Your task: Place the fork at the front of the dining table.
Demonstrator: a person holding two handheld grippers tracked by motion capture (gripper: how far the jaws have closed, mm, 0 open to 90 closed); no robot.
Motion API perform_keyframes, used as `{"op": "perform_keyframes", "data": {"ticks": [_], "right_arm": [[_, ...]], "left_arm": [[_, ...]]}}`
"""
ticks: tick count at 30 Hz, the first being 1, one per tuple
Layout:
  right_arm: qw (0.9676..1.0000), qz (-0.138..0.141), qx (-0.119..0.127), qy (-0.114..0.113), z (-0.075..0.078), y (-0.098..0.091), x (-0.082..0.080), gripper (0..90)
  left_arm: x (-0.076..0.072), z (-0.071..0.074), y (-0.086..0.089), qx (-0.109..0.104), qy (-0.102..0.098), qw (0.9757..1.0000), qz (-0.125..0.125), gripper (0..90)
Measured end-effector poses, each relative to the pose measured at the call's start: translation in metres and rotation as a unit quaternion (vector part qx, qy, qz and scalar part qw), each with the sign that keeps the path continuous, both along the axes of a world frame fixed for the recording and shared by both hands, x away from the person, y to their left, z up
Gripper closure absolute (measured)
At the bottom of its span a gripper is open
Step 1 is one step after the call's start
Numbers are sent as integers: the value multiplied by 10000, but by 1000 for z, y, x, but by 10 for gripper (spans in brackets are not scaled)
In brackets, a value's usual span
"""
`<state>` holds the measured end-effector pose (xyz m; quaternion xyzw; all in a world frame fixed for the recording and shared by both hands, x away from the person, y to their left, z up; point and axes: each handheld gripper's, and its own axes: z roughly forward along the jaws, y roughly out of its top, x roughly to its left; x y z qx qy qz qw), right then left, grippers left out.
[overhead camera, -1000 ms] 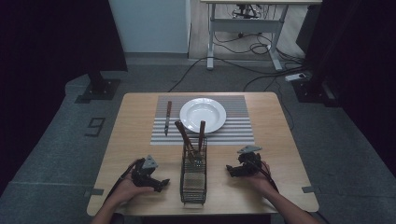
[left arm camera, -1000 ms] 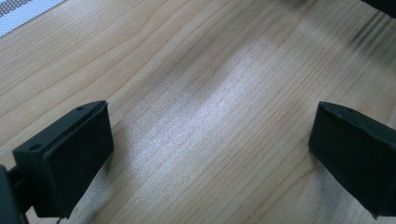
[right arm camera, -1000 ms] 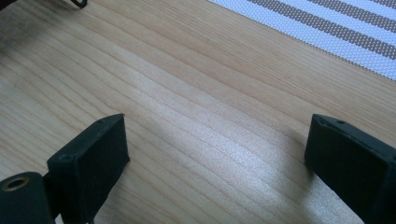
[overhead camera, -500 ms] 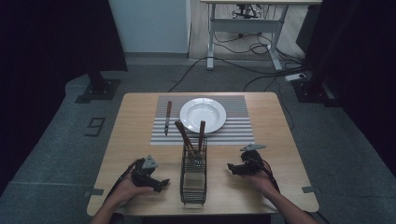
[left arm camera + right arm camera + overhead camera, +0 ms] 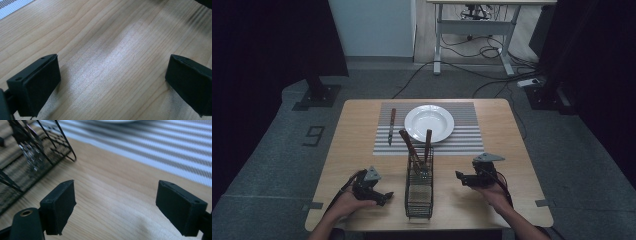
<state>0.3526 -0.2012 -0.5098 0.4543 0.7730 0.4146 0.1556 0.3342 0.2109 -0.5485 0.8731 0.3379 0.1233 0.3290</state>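
Fingers (image 5: 37,82) of left gripper (image 5: 384,196) and right gripper (image 5: 458,176) gaped, empty, near wooden table's (image 5: 352,145) near edge. Black wire caddy (image 5: 419,187) between them held two brown-handled utensils (image 5: 412,147), handles tilted toward white round plate (image 5: 429,123).

Plate (image 5: 117,120) cut off by top edge in right gripper view, just thin white rim left. Wire basket (image 5: 32,157) blurry there, runs off left edge. Shiny thing inside basket too blurry to tell. Striped mat (image 5: 11,5) just small corner in left gripper view. Dark blur at top right there, can't tell what. Two brown handles (image 5: 417,145) in basket in high view: lower ends hidden.
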Motion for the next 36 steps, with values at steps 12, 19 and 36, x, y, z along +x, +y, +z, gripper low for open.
{"op": "perform_keyframes", "data": {"ticks": [12,19,36], "right_arm": [[9983,267,378,-340,23,0,-5,190],[9970,456,485,-393,37,6,-3,209],[9936,649,704,-604,63,24,7,241]], "left_arm": [[0,0,0,1,0,10000,-25,0],[-1,0,1,6,-1,10000,-1,0],[-1,0,1,-4,4,10000,5,0]]}}
